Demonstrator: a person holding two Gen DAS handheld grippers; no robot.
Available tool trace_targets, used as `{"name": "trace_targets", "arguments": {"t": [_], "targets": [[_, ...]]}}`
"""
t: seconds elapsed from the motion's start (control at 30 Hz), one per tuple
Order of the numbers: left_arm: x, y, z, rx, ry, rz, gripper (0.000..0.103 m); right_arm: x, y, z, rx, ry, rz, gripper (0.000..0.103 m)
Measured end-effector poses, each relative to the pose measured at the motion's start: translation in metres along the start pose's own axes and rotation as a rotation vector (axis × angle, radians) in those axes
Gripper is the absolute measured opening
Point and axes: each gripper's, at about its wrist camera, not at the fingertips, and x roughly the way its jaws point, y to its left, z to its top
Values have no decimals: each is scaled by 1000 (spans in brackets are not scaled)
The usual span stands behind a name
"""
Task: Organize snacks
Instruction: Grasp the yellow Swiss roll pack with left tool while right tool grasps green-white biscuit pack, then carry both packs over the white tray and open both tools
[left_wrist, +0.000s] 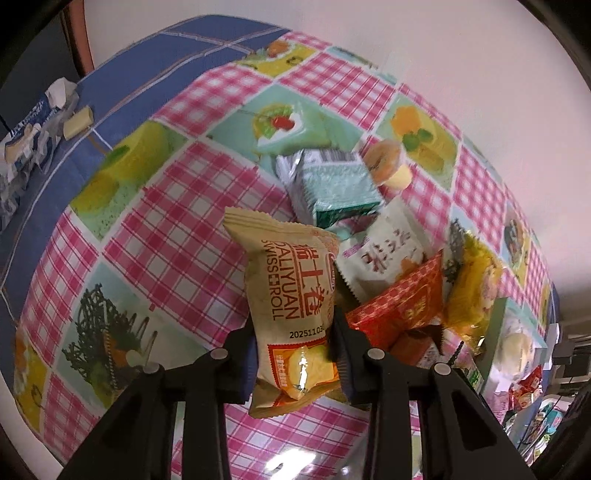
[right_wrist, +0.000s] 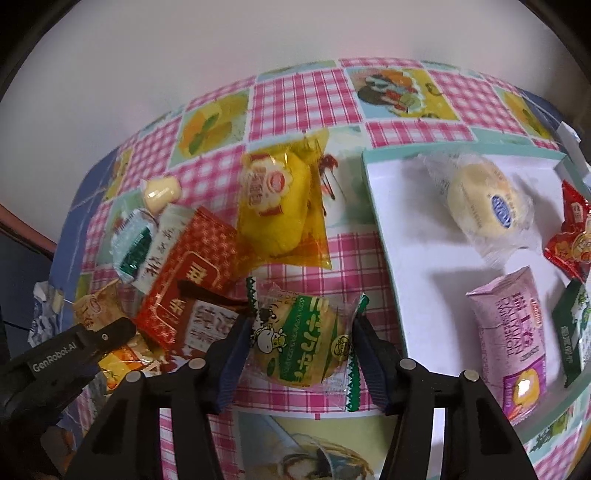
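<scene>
In the left wrist view the left gripper (left_wrist: 293, 354) has its jaws closed onto the lower part of a tan Swiss roll packet (left_wrist: 291, 306), which stands upright between the fingers, raised above the checked tablecloth (left_wrist: 155, 229); just beyond the tips and a little to the right lies the snack pile, with a silver-green packet (left_wrist: 332, 184) farthest ahead, a small jelly cup (left_wrist: 388, 162) beside it, a white packet (left_wrist: 384, 254) nearer, a red packet (left_wrist: 406, 306) just right of the right finger, and a yellow packet (left_wrist: 472, 284) further right still; far to the left, well apart from the jaws, crumpled wrappers (left_wrist: 33, 136) sit on a blue cloth (left_wrist: 184, 48). In the right wrist view the right gripper (right_wrist: 301, 343) is closed partway, its two fingers pressed against either end of a round biscuit in a clear green-printed wrapper (right_wrist: 306, 339); the left gripper's black finger (right_wrist: 92, 339) shows low at the left with the tan packet behind it; ahead and left of the tips lie the red packet (right_wrist: 184, 273) and the yellow packet (right_wrist: 280, 210); to the right sits a white tray (right_wrist: 413, 258) holding a pale round bun (right_wrist: 484, 199), a pink Swiss roll packet (right_wrist: 513, 339), a red wrapper (right_wrist: 572, 236) and a dark green packet (right_wrist: 572, 325).
</scene>
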Motion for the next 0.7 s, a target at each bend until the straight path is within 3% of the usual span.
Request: {"name": "trace_targets", "arguments": {"t": [0.47,0.7], "targets": [[-53,-29,-8,78,-107,-71,36,-39,-15,5,33,-45,-17,59],[-57,-65,-16,160,-119,-128,36,-54,-50,14,127,-65,-39,59]]}}
